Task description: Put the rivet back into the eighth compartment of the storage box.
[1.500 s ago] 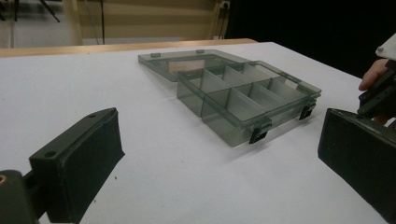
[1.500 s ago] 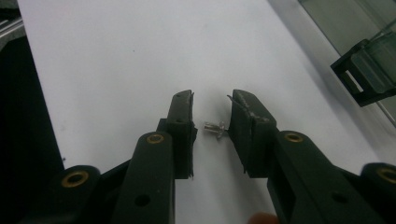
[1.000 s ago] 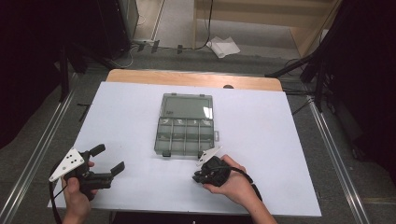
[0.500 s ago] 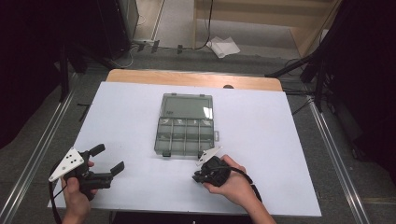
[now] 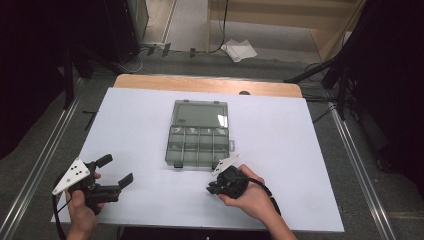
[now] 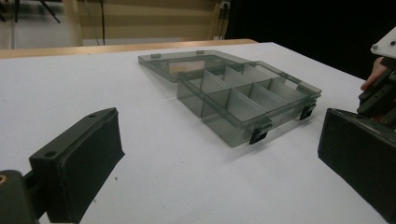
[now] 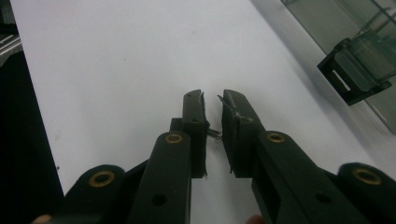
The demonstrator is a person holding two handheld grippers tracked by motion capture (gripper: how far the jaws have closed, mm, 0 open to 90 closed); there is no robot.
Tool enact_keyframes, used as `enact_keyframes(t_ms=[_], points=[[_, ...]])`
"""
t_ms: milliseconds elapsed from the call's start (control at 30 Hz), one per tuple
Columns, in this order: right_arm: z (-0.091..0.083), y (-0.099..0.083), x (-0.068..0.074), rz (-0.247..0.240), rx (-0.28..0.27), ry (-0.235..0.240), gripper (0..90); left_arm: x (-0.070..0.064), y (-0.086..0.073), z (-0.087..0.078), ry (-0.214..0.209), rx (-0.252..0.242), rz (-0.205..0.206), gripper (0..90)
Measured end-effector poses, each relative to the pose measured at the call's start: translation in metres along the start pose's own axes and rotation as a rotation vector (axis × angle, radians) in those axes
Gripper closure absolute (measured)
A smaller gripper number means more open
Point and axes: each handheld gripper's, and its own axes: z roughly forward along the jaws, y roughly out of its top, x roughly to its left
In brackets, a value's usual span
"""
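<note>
Small metal bit [image 7: 215, 134], maybe a screw, sits pinched between the pads of the right gripper [image 7: 211, 99]; too small to identify, tips nearly closed on it. Organizer box [image 5: 197, 133], smoky clear plastic, lies just ahead and to that gripper's right, lid folded flat open behind it, compartments look empty. One black latch [image 7: 351, 74] of the box shows close by, up to the right of the jaws in the right gripper view.

Left gripper [image 5: 114, 170] is well apart to the side, jaws spread wide, holding nothing, aimed across the white table [image 5: 300, 150] at the box front.

Judged step: part picked up, carry-to-box stage, not yet over any compartment. Next move likely calls for lifting the right gripper over the front wall, centring above one cell, then easing the jaws apart. Tiny part, so the grip must hold through the lift; release low to avoid bounce. Left gripper could steady the box if it slides
</note>
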Motion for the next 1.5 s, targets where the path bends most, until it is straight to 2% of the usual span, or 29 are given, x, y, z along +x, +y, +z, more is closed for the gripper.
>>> enact_keyframes(t_ms=[533,1133,1500], points=[[-0.01,0.003,-0.004,0.014,-0.018,0.003,81.2,-0.001,0.0,0.0,-0.002,0.003,0.004,0.0],[-0.022,0.011,-0.006,-0.003,-0.023,-0.006,81.2,-0.001,0.0,0.0,-0.001,0.003,0.004,0.0],[-0.028,0.017,-0.008,0.003,-0.029,-0.002,81.2,-0.001,0.0,0.0,-0.001,0.002,0.004,0.0]])
